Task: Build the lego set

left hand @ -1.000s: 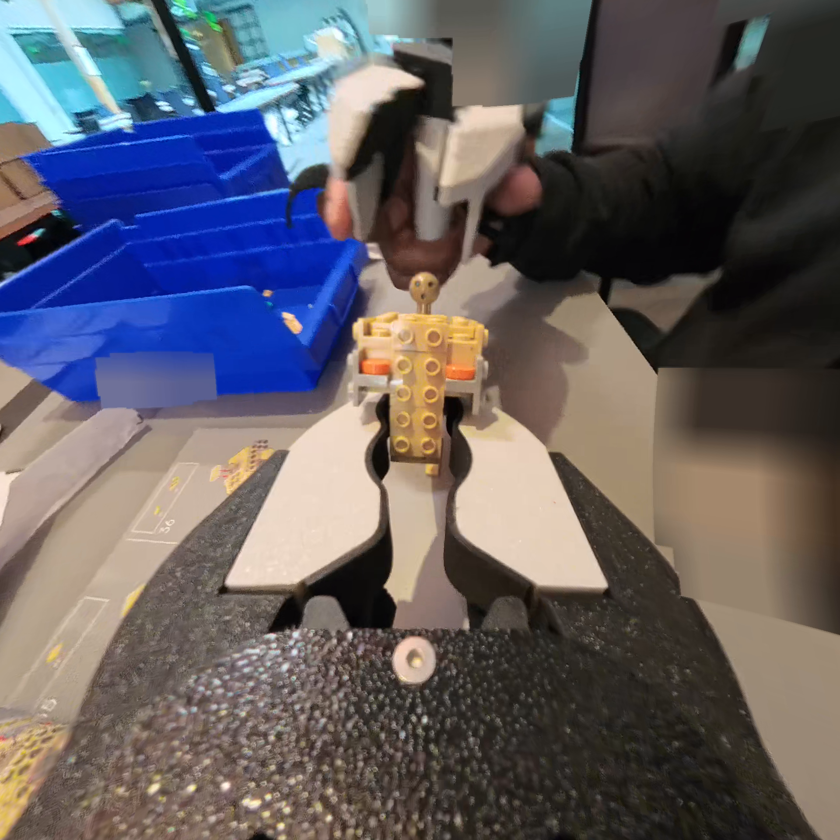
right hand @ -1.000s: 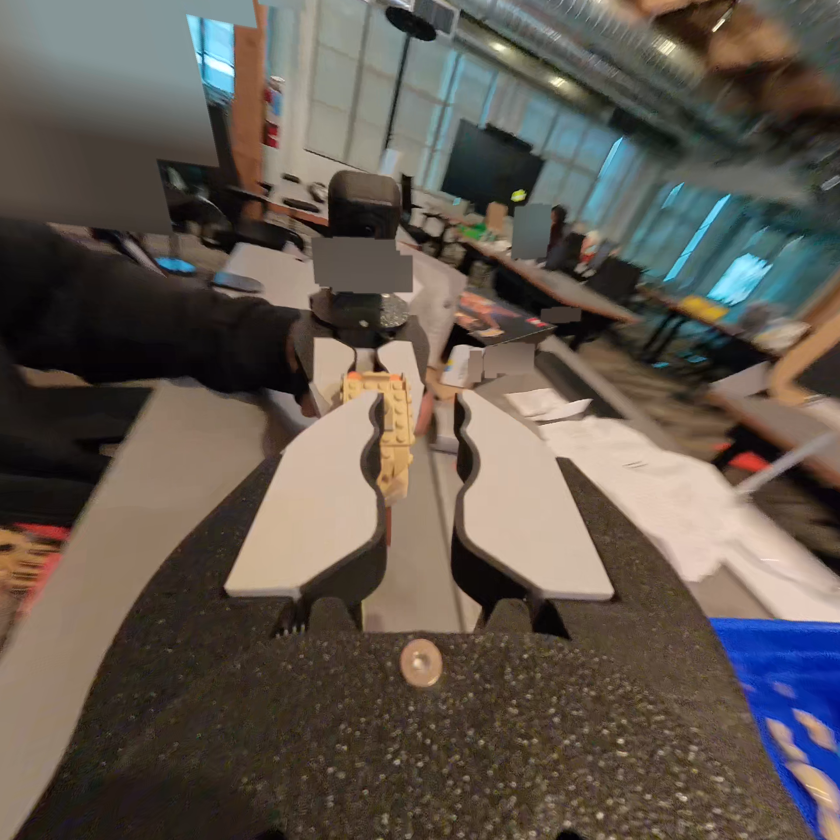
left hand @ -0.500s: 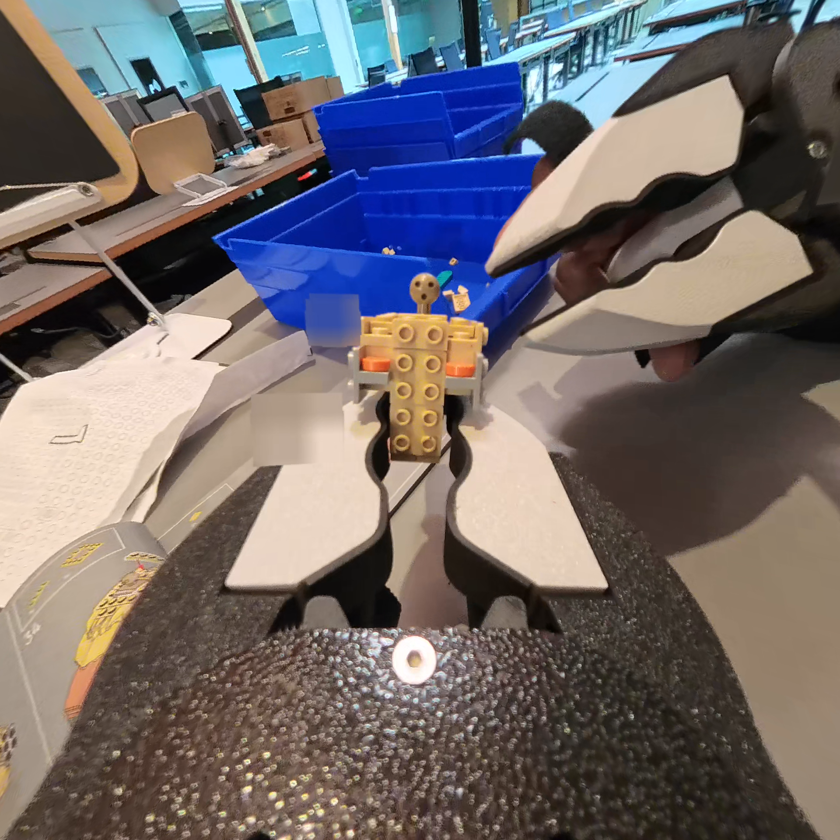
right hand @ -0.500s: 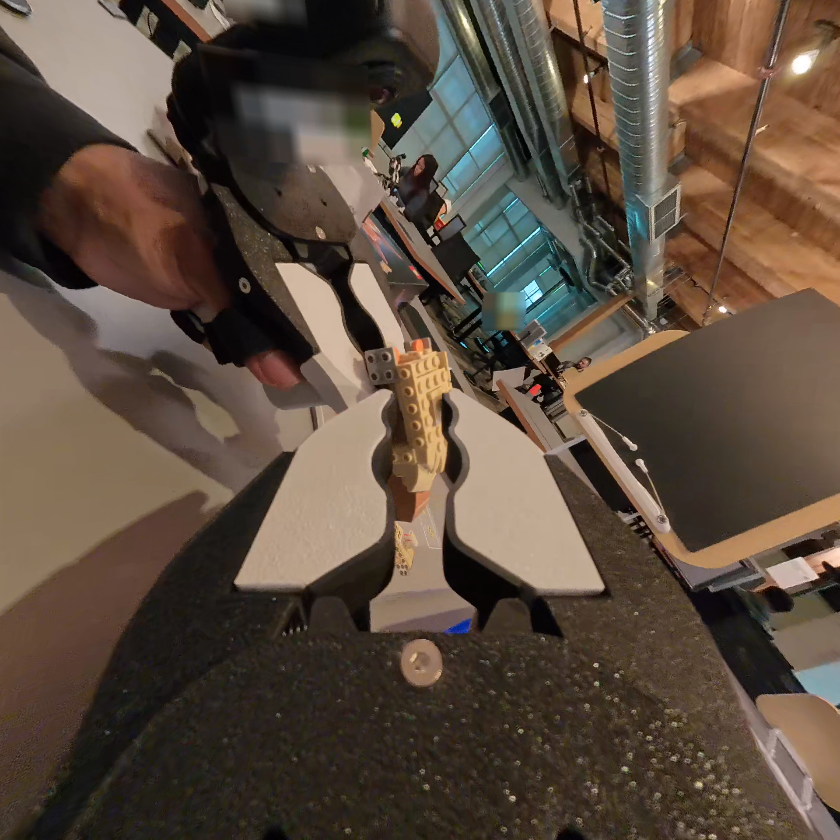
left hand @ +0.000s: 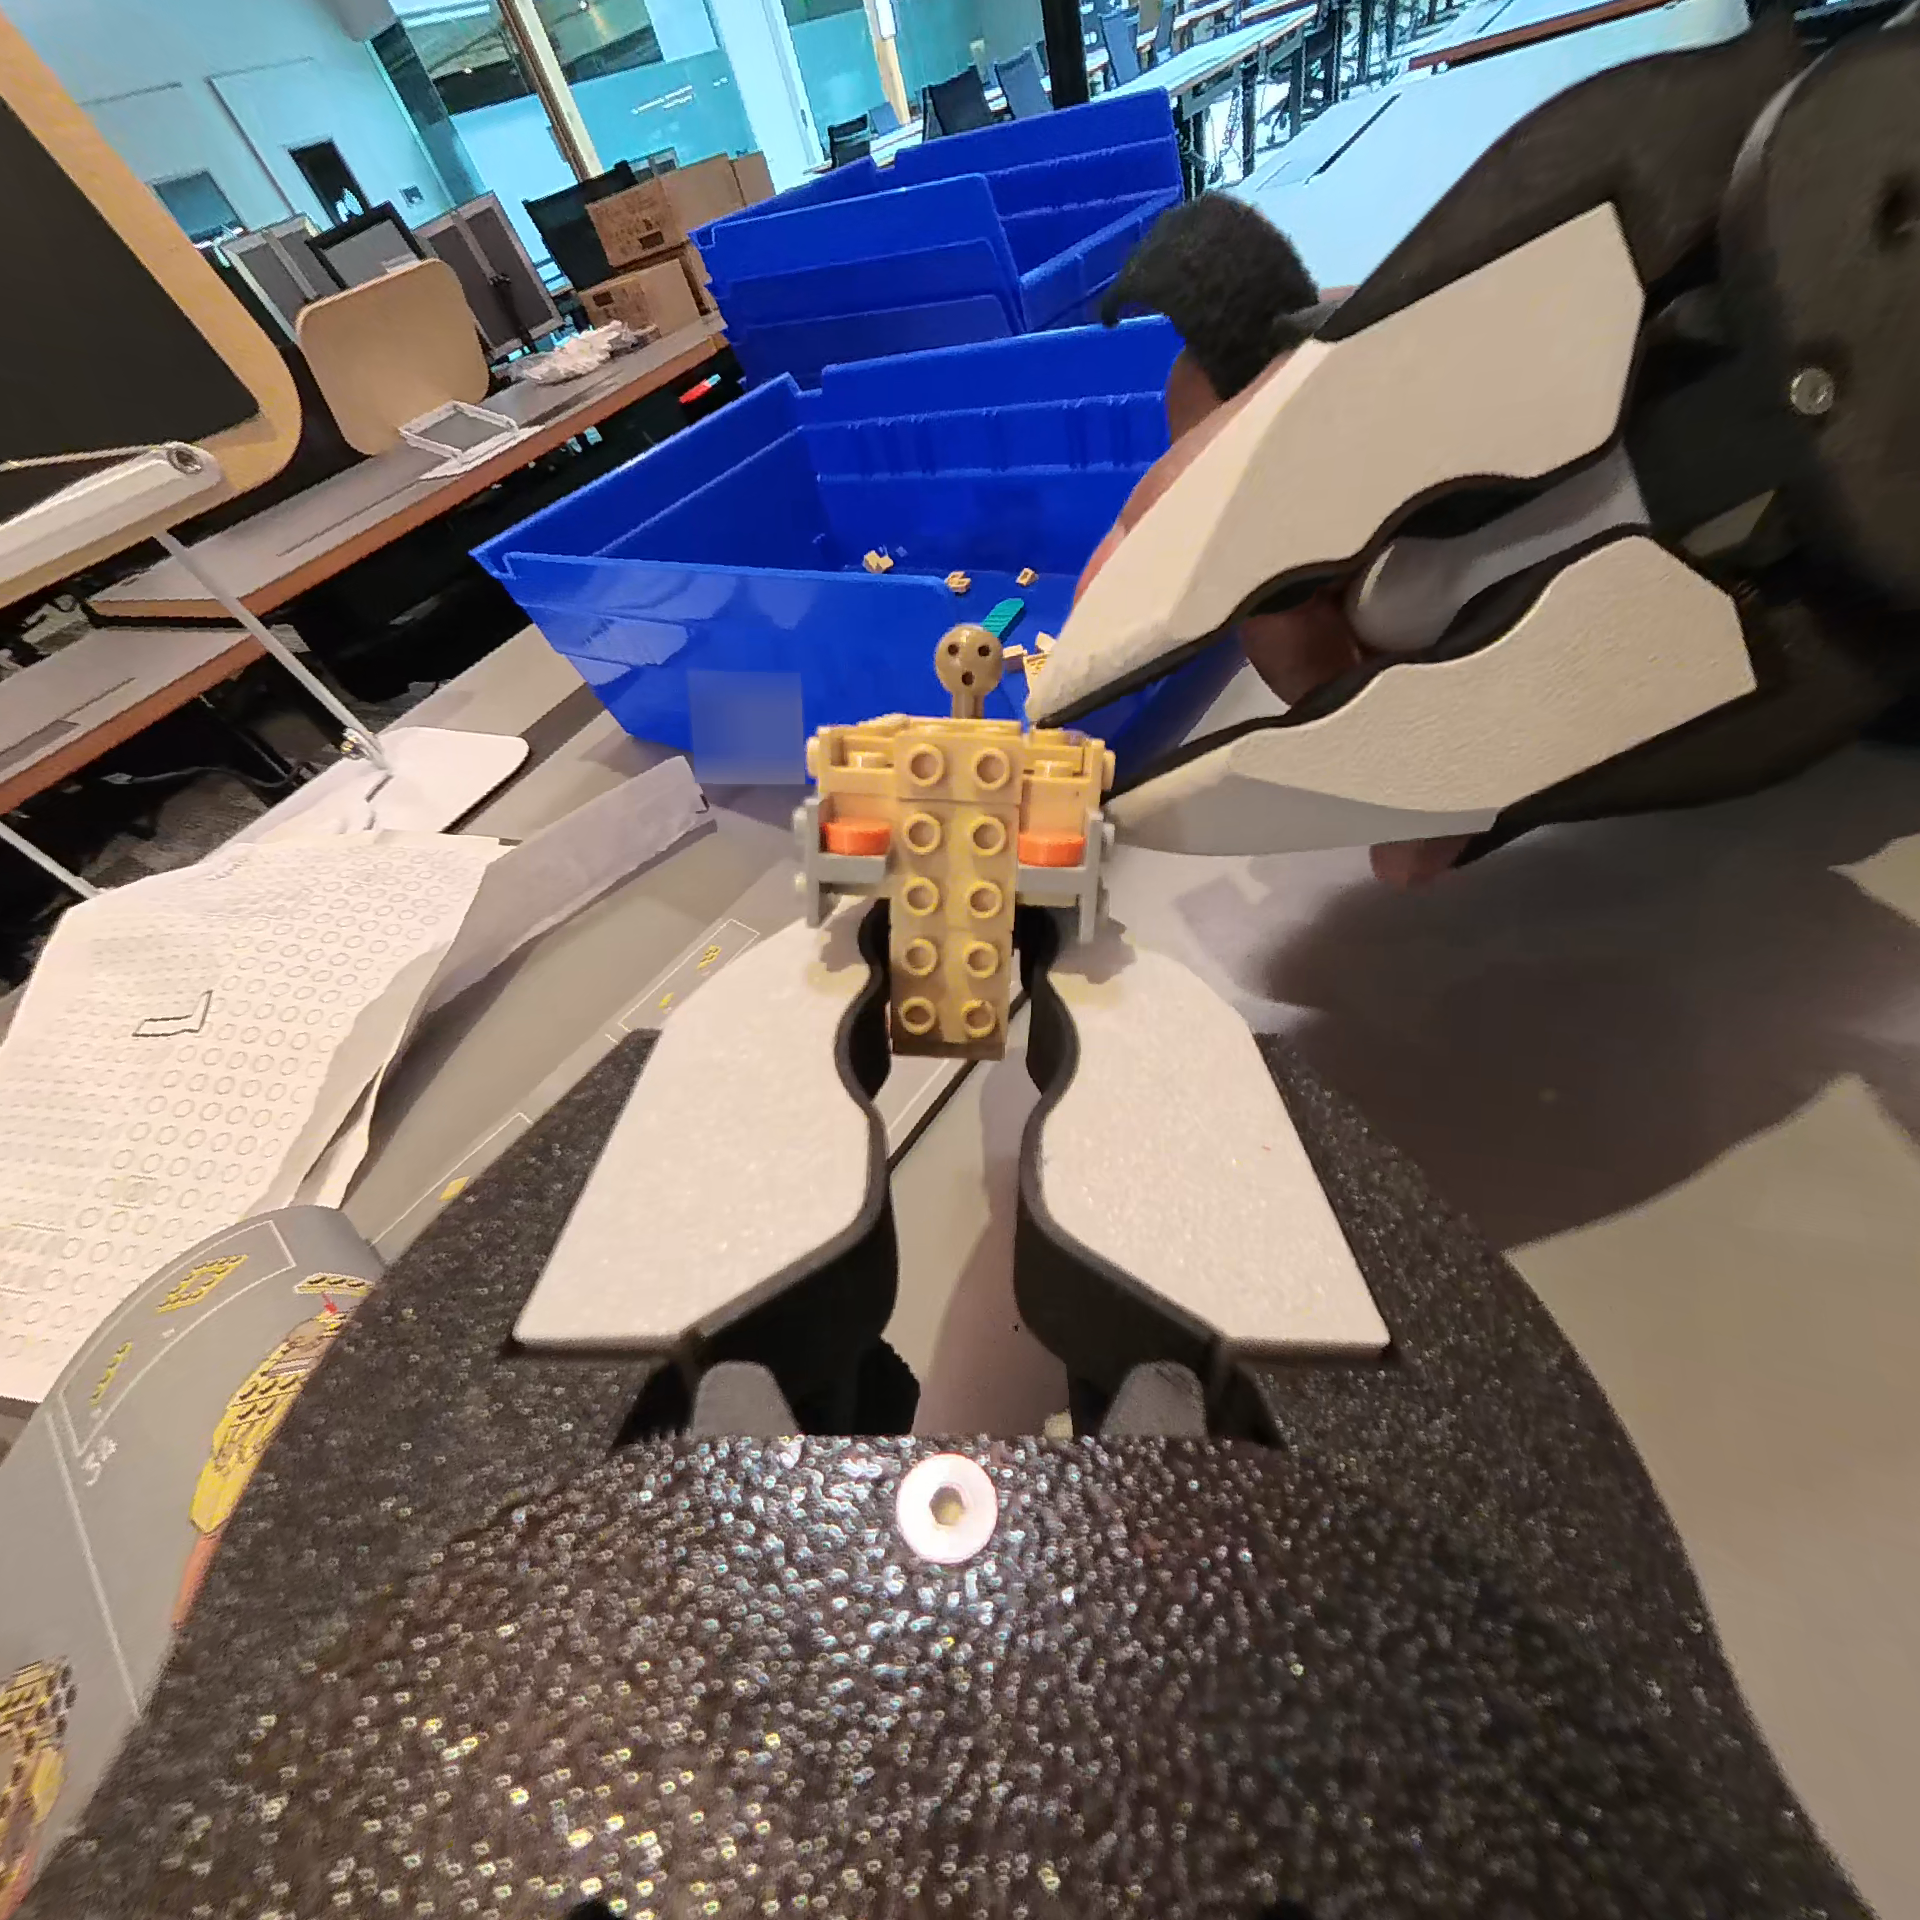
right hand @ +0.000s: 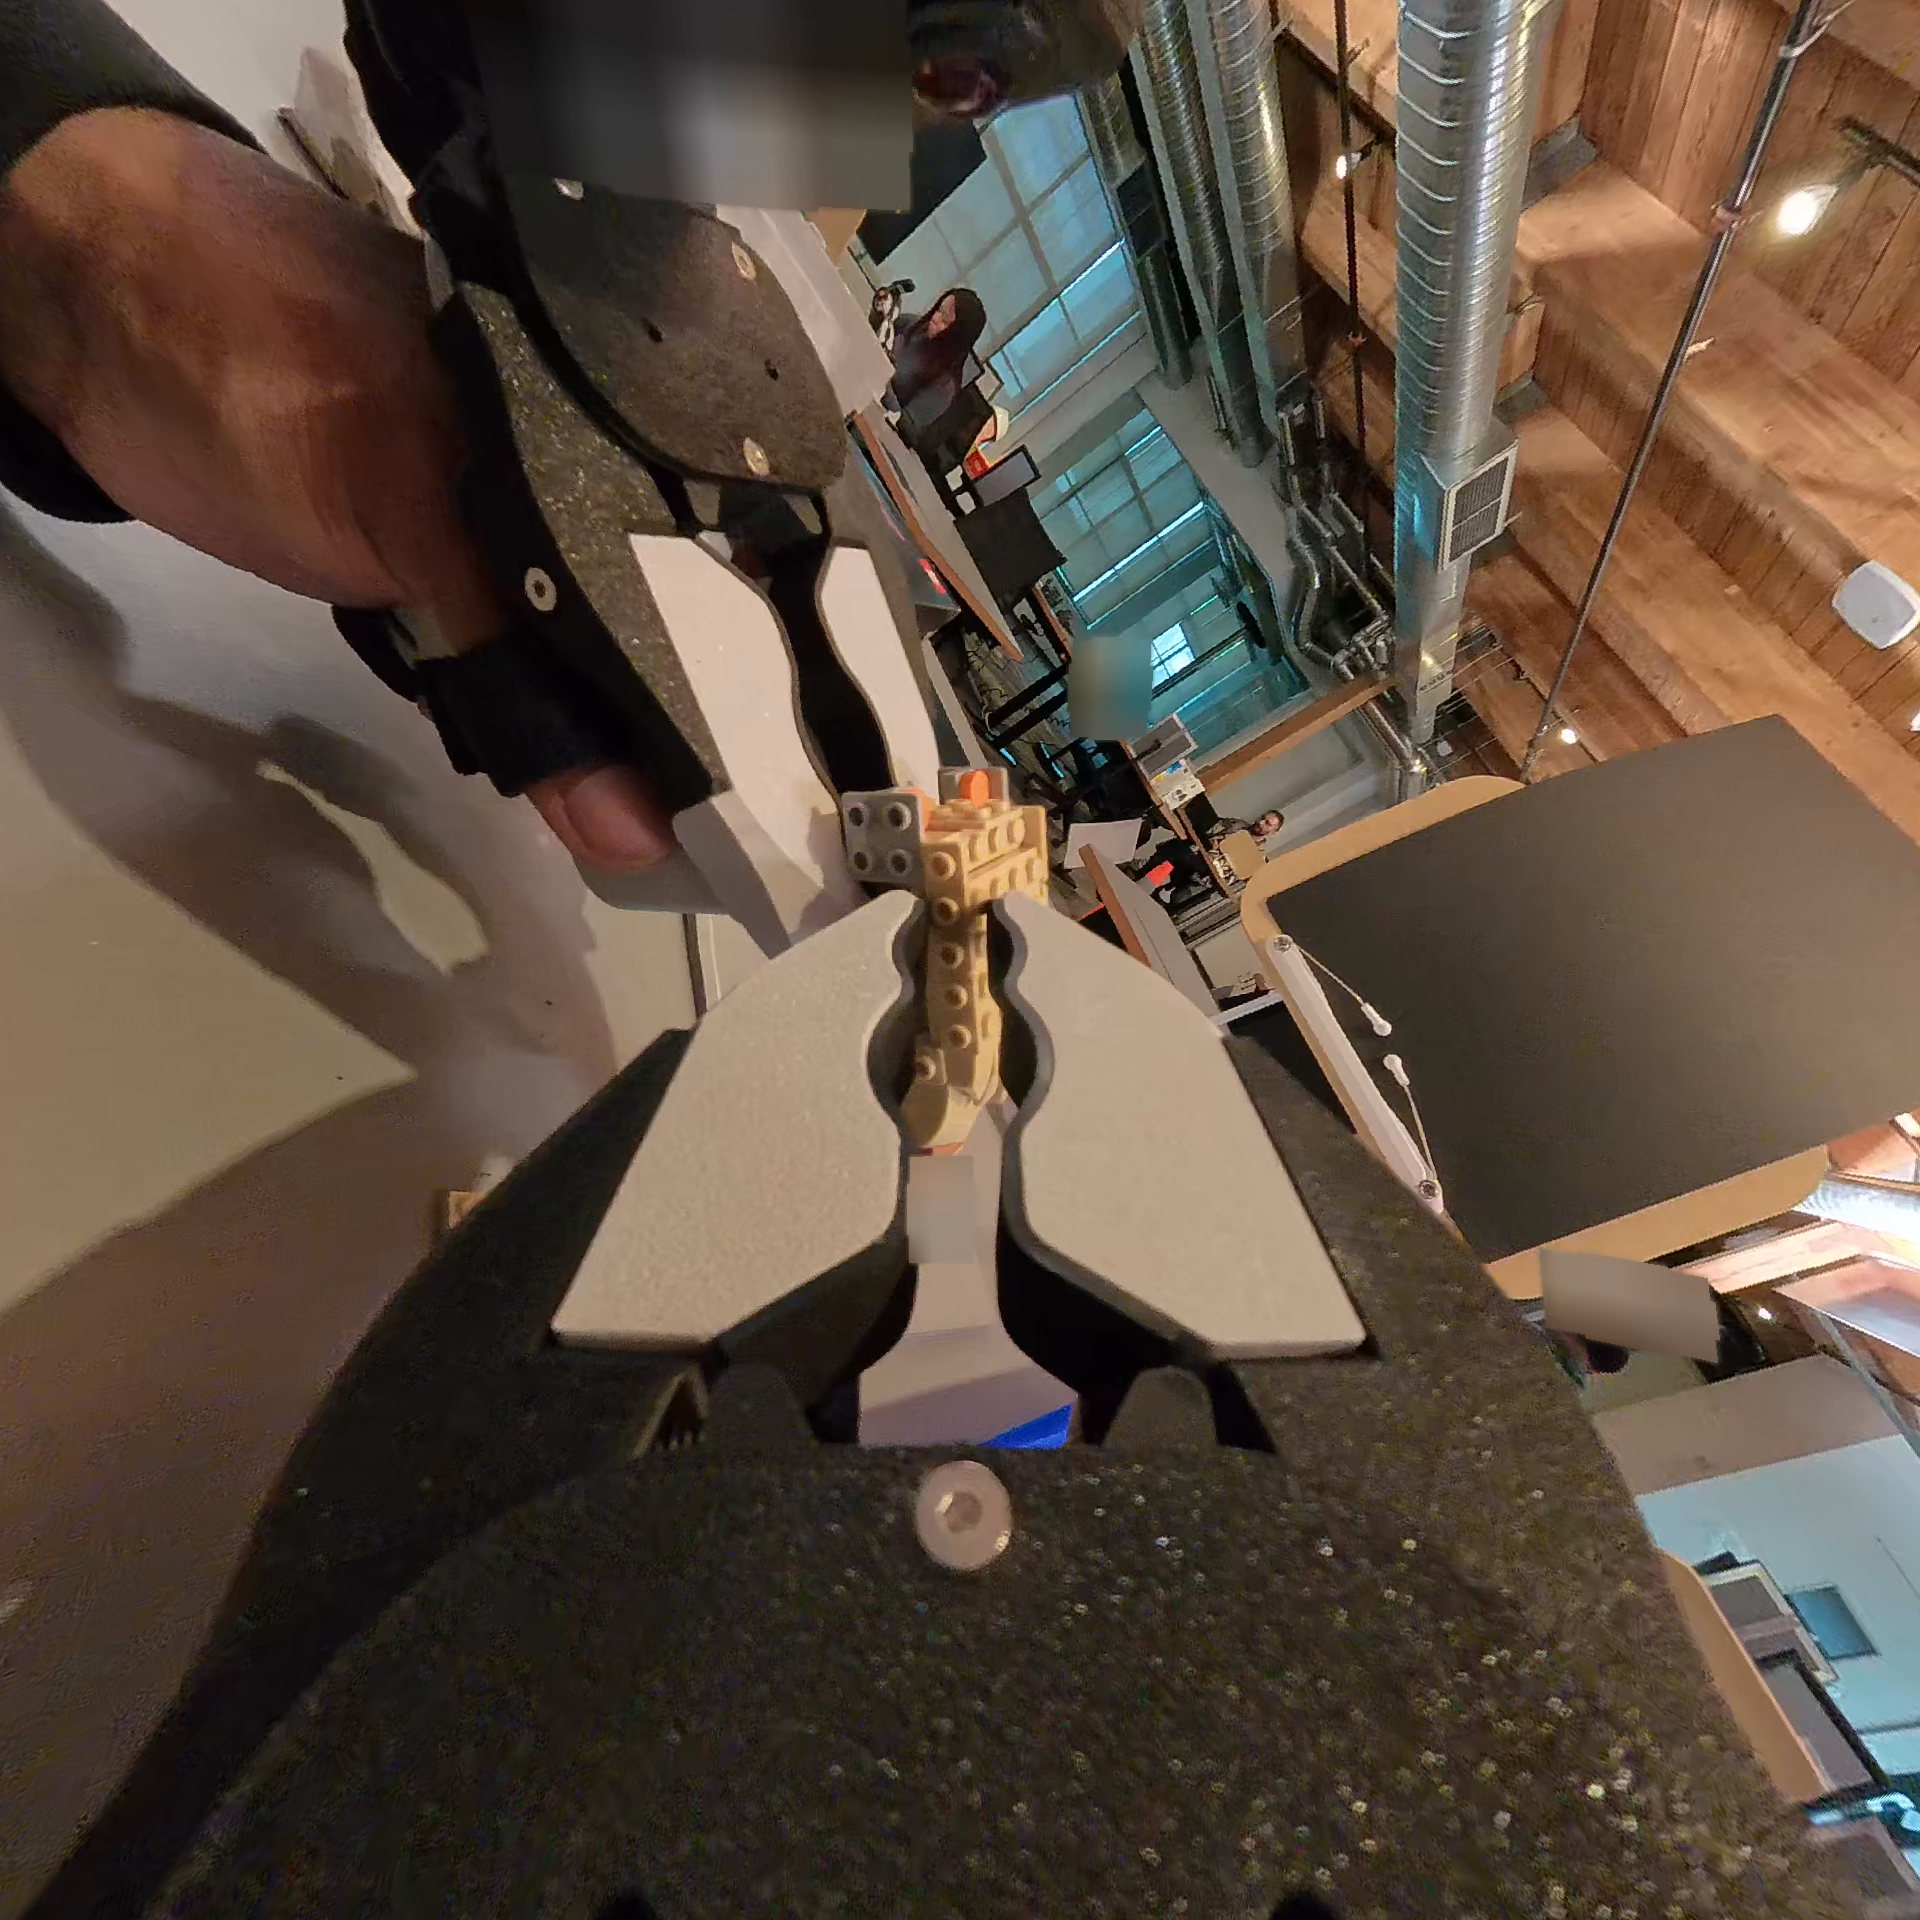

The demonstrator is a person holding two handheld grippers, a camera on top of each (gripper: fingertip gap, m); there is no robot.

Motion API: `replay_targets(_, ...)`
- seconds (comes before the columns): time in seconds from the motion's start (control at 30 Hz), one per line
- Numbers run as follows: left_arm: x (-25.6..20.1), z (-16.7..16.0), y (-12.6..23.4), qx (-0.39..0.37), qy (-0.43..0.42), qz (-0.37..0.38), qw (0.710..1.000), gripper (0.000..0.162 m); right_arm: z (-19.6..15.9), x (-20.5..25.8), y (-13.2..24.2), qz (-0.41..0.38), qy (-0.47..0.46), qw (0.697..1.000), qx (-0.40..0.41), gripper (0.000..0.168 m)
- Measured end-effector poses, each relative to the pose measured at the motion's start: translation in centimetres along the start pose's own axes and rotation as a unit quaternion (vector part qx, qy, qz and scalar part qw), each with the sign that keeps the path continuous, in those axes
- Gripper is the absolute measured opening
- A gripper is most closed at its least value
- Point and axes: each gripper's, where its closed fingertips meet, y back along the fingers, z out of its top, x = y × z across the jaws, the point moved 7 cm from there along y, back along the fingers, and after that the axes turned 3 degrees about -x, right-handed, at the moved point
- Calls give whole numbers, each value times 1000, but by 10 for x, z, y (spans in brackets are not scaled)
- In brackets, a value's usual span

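Note:
A tan lego model [left hand: 951, 831] with orange studs, grey side brackets and a ball-topped pin stands upright in my left gripper [left hand: 948, 935], which is shut on its two-stud-wide lower column above the grey table. My right gripper [left hand: 1075, 769] comes in from the right, its fingertips pinching the model's upper right end. In the right wrist view the model [right hand: 977, 842] sits between my right gripper's [right hand: 958, 914] narrowed jaws. The left gripper [right hand: 831, 800] and the hand [right hand: 239, 395] holding it are behind the model.
A blue bin [left hand: 727, 613] with several loose pieces stands just behind the model, with more blue bins stacked beyond it. An open instruction booklet [left hand: 208, 1351] and a printed paper sheet [left hand: 208, 1039] lie at the left. The grey table [left hand: 1662, 1247] stretches right. My two grippers' fingertips are within a few centimetres of each other.
My right gripper has moved down and left from above the bin to the model's right end, and its jaws have narrowed onto it. My left gripper keeps holding the model.

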Motion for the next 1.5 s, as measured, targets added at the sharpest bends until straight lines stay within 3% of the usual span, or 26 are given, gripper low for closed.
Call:
replay_targets(0.8,-5,-4,-1,6,-42,-12,999,21,2,4,4,39,3,999,16,9)
replay_targets(0.93,-1,-1,-1,-22,-1,-28,999,22,4,4,2,-3,35,999,3,9)
replay_targets(1.0,5,-3,0,-36,32,-39,998,22,6,4,4,-17,54,998,-22,19)
replay_targets(1.17,17,-9,6,-87,137,-143,976,22,5,-11,11,-29,-16,999,-41,26)
replay_targets(1.27,20,-6,10,-117,169,-168,964,22,1,-10,9,-20,-23,999,-27,28)
replay_targets(1.5,12,-7,7,-98,130,-174,971,22,4,-5,7,-19,-2,1000,-22,26)
